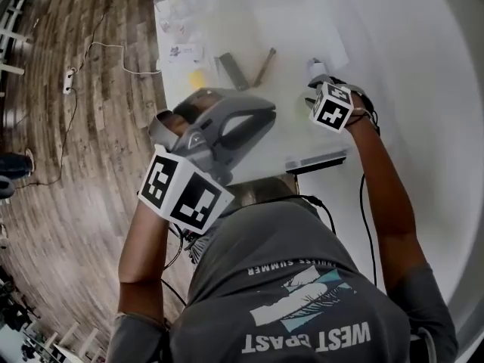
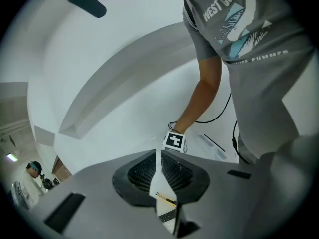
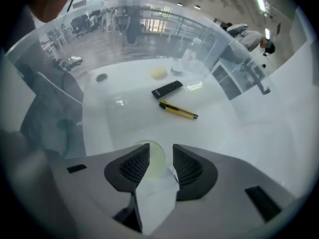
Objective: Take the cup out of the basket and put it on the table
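Nearest the person, well to the left of the cup and apart from it, the left gripper [image 2: 158, 153] has its jaws drawn in to a thin slit, with nothing between them. The right gripper [image 3: 159, 147] points steeply down over the cup [image 3: 153, 163], a translucent one with a pale greenish tint. The cup stands rim up in the gap between the two pads. The jaws are spread wide, and neither pad presses on the cup. It rests on the pale floor inside the clear-walled basket [image 3: 57, 78]. Just beyond the cup lies a yellow utility knife [image 3: 178, 110]. Beyond that is a black remote [image 3: 167, 89], and farther still from the cup a pale yellow lump [image 3: 158, 73] sits near the basket's far wall.
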{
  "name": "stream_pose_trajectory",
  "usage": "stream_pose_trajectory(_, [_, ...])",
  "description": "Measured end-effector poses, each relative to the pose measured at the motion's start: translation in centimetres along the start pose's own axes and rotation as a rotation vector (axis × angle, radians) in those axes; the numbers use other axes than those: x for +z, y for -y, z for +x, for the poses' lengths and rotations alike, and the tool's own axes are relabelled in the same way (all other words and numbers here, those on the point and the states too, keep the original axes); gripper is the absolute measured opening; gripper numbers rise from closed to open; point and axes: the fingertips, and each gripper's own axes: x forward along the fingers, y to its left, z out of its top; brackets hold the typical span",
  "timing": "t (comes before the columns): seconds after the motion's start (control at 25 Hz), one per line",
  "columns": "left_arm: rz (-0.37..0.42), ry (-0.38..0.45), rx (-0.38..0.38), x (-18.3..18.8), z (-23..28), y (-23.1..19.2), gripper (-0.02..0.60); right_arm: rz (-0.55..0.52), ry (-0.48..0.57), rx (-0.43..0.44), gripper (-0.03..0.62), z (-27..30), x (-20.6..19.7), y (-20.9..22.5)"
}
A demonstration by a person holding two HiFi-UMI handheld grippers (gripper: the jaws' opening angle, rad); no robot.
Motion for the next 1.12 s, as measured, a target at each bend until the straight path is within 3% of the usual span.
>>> stream_pose_trajectory(0.2, [-0.016, -0.045, 0.040, -1.7, 0.3, -1.5, 0.028, -0.017, -0.173, 0.147, 0.149, 5.6, -2.7, 0.3])
stream_pose_trajectory(0.36, [-0.030, -0.039, 0.077, -2.2, -0.1, -1.7, 0.028, -0.070, -0.241, 0.244, 0.147, 8.2, -4.5, -1.1])
stream_pose_trajectory(0.52, [-0.027, -0.038, 0.104, -2.8, -1.3, -1.7, 0.028, -0.075, -0.249, 0.246, 0.031, 8.9, -4.8, -1.3])
stream_pose_trajectory(0.68, [-0.025, -0.043, 0.123, -3.6, -2.6, -1.2, 0.028, -0.046, -0.233, 0.166, 0.026, 7.7, -4.2, 0.0])
stream_pose_trajectory(0.88, [0.005, -0.050, 0.129, -3.6, -5.6, -0.7, 0.028, 0.005, -0.133, 0.013, 0.025, 2.4, -0.1, 2.2])
stream_pose_trajectory(1.12, [-0.004, -0.065, 0.173, -5.0, -11.4, -0.6, 0.028, -0.018, 0.051, -0.218, 0.025, -8.7, 9.2, 3.3])
